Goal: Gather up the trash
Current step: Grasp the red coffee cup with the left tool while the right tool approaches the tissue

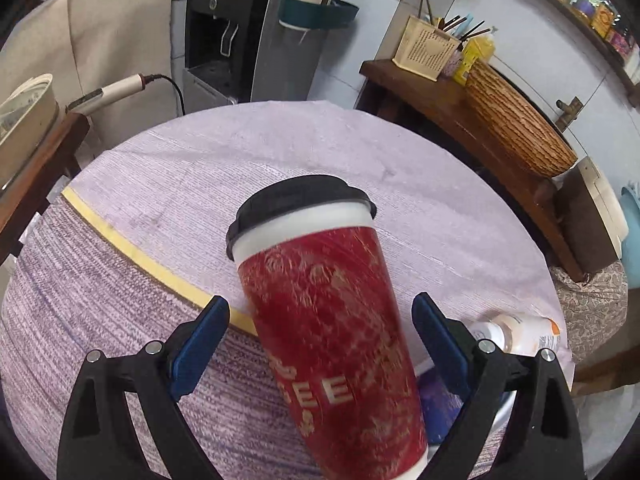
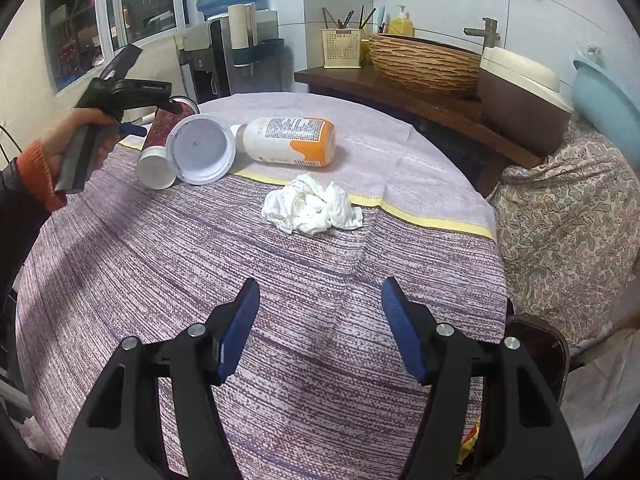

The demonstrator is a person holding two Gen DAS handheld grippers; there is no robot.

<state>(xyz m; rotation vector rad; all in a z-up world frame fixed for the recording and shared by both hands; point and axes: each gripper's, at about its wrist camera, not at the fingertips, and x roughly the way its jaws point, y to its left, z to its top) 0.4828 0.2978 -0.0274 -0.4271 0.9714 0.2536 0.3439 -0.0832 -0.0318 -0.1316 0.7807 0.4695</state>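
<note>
On the cloth-covered table (image 2: 280,280):
Left gripper (image 1: 320,344): jaws spread around the red coffee cup (image 1: 332,340), not clamped.
Right gripper (image 2: 320,328): open, holding nothing.
Uncollected: cup, white container (image 2: 200,148), orange-and-white bottle (image 2: 292,140), crumpled tissue (image 2: 312,208).
Progress: seemingly barely begun.

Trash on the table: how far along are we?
Nothing looks collected yet. In hand: the left gripper is open around the tilted red coffee cup, not clamped. Left: the white tub, the orange-and-white bottle and the crumpled tissue lie on the table. The right gripper is open, empty.
</note>
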